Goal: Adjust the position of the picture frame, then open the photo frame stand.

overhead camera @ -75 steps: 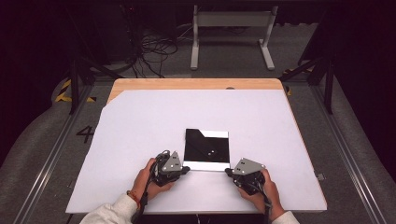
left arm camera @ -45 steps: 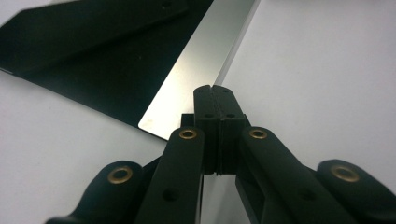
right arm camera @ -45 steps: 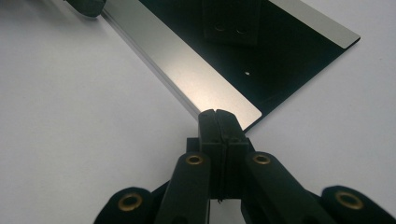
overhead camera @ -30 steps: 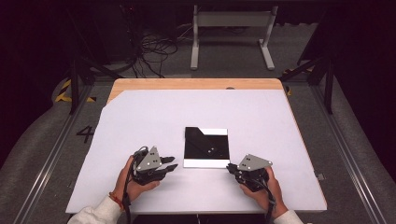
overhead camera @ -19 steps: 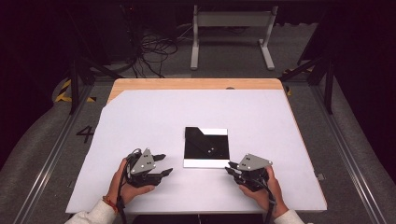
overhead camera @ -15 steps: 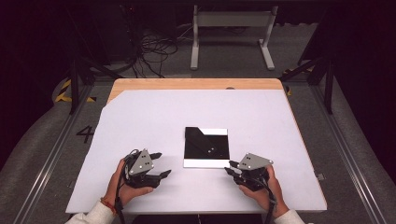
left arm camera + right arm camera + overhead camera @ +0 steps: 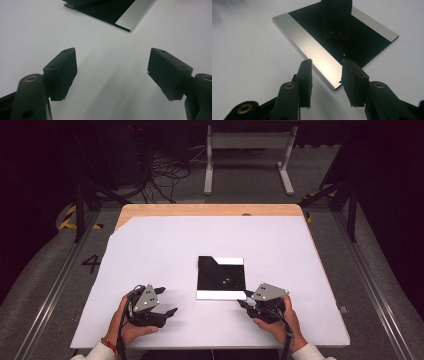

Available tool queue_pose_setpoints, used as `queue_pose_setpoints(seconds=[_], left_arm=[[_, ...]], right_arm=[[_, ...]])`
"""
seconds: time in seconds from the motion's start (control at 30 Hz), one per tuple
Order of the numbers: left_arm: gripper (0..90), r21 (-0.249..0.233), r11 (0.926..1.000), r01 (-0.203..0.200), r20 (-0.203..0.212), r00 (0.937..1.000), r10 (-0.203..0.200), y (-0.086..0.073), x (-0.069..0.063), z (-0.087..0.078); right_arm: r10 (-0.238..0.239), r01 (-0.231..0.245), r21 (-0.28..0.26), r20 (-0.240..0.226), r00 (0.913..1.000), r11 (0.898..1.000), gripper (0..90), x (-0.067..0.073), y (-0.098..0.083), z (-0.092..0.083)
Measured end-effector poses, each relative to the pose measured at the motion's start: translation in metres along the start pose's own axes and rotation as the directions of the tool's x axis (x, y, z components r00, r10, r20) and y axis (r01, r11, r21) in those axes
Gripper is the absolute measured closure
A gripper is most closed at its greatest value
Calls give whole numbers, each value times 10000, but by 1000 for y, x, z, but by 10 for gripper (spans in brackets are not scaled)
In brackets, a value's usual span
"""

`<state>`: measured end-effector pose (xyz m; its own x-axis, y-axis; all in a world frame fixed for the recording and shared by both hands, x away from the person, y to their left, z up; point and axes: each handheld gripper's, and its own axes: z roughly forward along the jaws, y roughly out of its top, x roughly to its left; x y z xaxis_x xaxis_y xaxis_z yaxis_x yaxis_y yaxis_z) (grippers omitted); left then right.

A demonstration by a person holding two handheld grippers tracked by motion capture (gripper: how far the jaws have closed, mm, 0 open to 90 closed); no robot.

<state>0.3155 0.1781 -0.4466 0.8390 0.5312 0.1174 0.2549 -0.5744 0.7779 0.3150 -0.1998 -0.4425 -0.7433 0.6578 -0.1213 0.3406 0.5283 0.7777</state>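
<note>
Counter: wooden top, pale edge exposed along the far side and at the far left corner, otherwise covered by a white sheet. Stands on a grey floor marked with a painted numeral and yellow-black striped tape at left. Metal rails running along both long sides of the counter. Beyond the far edge: a tangle of dark cables on the floor and a light grey metal frame on two feet. Room around it dark.

Flat square black plate with brushed silver bands along two opposite edges: lying flat on the white sheet, near the middle of the counter's near half, one silver band toward the person. Carries a dark upright block with two small screws, seen in the right gripper view. Not held by anything.

Left claw: in the person's left hand near the counter's near edge, well to the left of the plate; jaws spread wide, having just been opening; nothing between them but bare white sheet.

Right claw: in the person's right hand, just at the plate's near right corner; jaws partly apart, having just been opening; corner of the near silver band lying between the tips, pads not pressing on it.
</note>
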Motion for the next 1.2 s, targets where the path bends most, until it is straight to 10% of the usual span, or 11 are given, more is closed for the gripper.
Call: queue_pose_setpoints(seconds=[0.63,0.9,1.03,1.2], left_arm=[[263,337,9994,-18,52,10000,17,-18,10,-3],[590,309,9989,355,217,9991,-362,-6,23,2],[817,563,9983,116,-71,9999,-112,8,35,10],[897,1169,9928,-251,-262,9993,284,25,49,26]], right_arm=[[-11,11,-108,-13,10000,9999,524,-1,7,3],[40,-39,-150,78,10000,9999,486,-3,2,-2],[45,-44,-111,83,10000,9999,475,-3,0,-3],[135,-135,4,98,9999,9999,439,-1,-5,-3]])
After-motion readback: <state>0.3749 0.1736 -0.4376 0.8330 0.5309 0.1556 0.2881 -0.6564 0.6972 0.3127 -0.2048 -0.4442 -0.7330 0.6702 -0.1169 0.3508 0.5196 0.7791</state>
